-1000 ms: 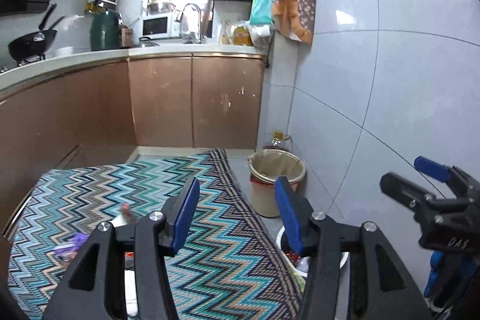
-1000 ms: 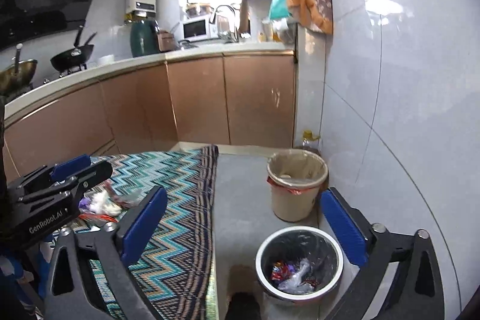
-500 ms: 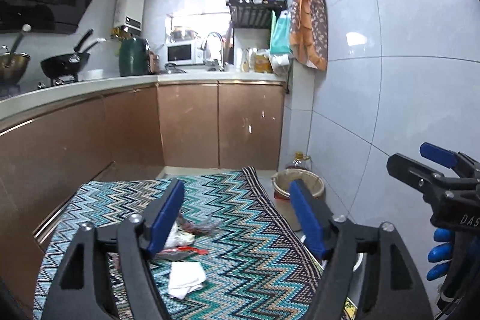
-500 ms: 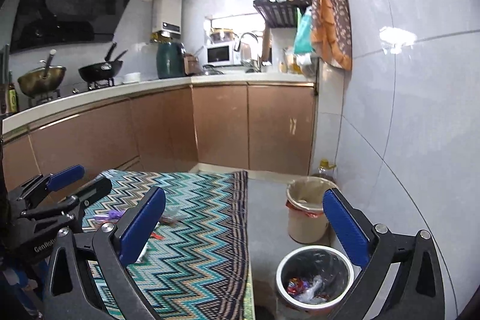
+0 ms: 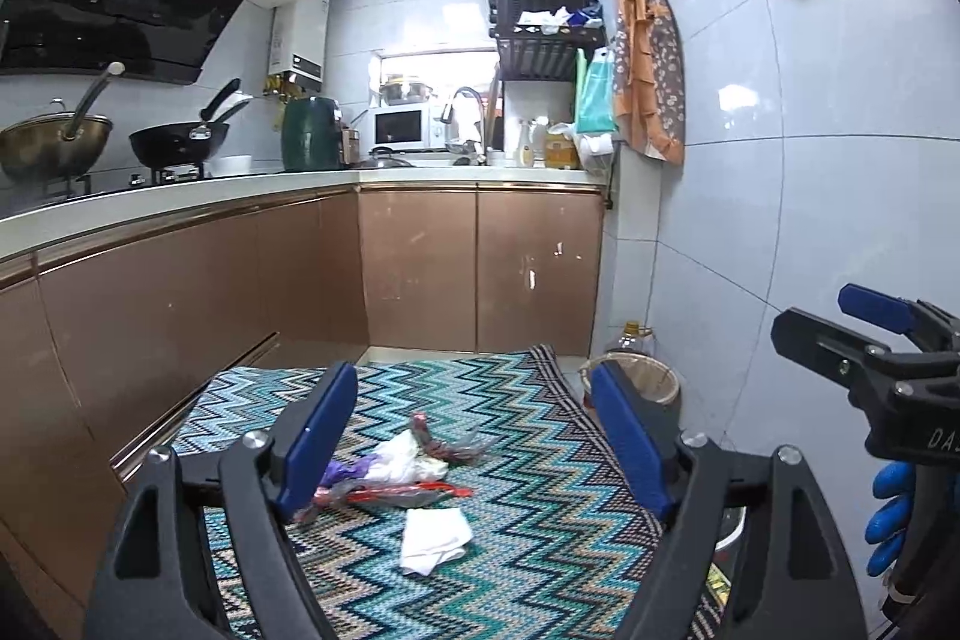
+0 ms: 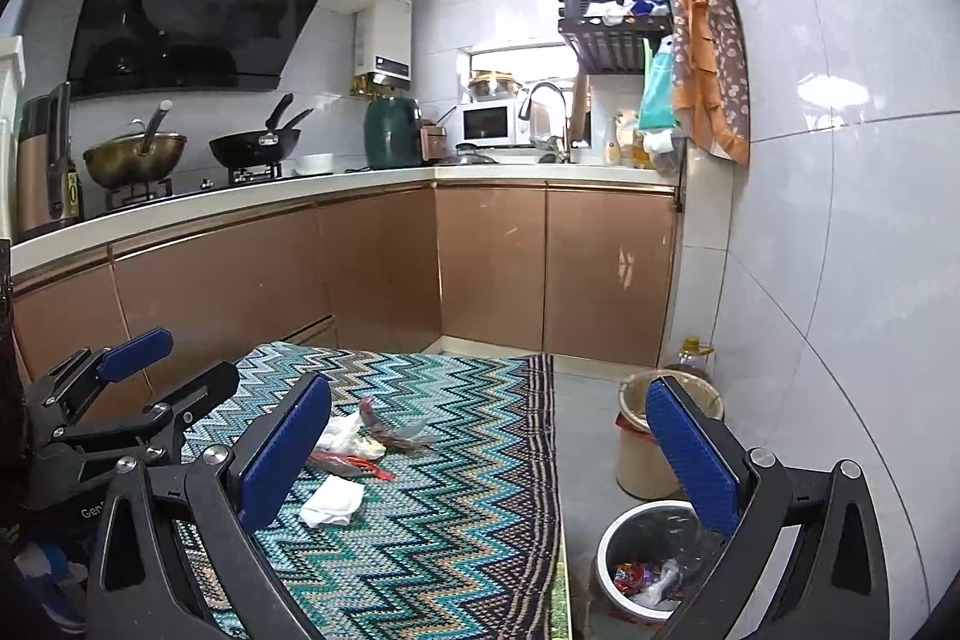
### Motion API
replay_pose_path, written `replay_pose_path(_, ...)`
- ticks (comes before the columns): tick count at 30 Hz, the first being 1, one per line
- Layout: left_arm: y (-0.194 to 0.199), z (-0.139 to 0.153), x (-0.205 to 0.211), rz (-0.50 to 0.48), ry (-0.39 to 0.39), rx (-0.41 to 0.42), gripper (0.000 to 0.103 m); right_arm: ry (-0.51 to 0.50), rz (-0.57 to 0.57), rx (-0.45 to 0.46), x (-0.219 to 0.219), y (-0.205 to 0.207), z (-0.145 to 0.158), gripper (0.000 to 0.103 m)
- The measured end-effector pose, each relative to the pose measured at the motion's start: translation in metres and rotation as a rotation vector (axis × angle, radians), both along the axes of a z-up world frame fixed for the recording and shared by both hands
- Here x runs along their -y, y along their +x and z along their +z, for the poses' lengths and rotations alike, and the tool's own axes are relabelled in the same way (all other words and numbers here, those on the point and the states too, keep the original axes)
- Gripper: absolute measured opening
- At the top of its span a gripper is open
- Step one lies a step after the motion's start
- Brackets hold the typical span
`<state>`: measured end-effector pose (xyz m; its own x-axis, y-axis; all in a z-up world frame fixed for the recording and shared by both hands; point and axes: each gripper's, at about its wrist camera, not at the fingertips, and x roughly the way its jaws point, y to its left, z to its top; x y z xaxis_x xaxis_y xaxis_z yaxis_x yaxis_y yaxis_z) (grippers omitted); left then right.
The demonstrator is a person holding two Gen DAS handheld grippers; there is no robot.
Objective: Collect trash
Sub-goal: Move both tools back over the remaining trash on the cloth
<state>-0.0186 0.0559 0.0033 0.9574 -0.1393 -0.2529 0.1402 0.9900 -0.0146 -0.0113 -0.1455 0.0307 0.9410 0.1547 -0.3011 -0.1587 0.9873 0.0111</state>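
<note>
A crumpled white tissue (image 5: 433,539) (image 6: 332,500) lies on the zigzag-patterned cloth (image 5: 516,460) (image 6: 444,490). Behind it sits a heap of wrappers (image 5: 396,466) (image 6: 360,439): white plastic, red and purple pieces. A white bin with a black liner (image 6: 651,562) stands on the floor at the cloth's right edge and holds some trash. My left gripper (image 5: 474,445) is open and empty above the cloth, in front of the trash. My right gripper (image 6: 489,451) is open and empty, further right, with the bin under its right finger. Each gripper shows in the other's view.
A beige bucket (image 6: 657,436) (image 5: 636,385) stands beyond the bin against the tiled wall (image 6: 840,280), with a bottle (image 6: 696,352) behind it. Brown cabinets (image 6: 492,268) and a countertop with pans, kettle and microwave run along the left and back.
Both grippers have risen and tilted up, so more of the kitchen shows. The trash on the cloth now lies between the left gripper's fingers. Both stay open.
</note>
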Motion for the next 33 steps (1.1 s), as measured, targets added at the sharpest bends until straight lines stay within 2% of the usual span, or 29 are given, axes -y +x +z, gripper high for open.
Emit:
replay_pose_path(12,0.006,-0.016,-0.031,0.049,-0.012,-0.031,0.080,-0.032,0.015,-0.051,-0.028,0.013,-0.009,0.103)
replay_pose_path(29,0.054,-0.053,-0.062,0.078,-0.045,-0.155,0.080,-0.063,0.062,-0.139,-0.059,0.057,-0.035,0.103)
replay_pose_path(33,0.067,-0.064,-0.082,0.093,-0.056,-0.180,0.080,-0.066,0.092,-0.178,-0.063,0.071,-0.046,0.103)
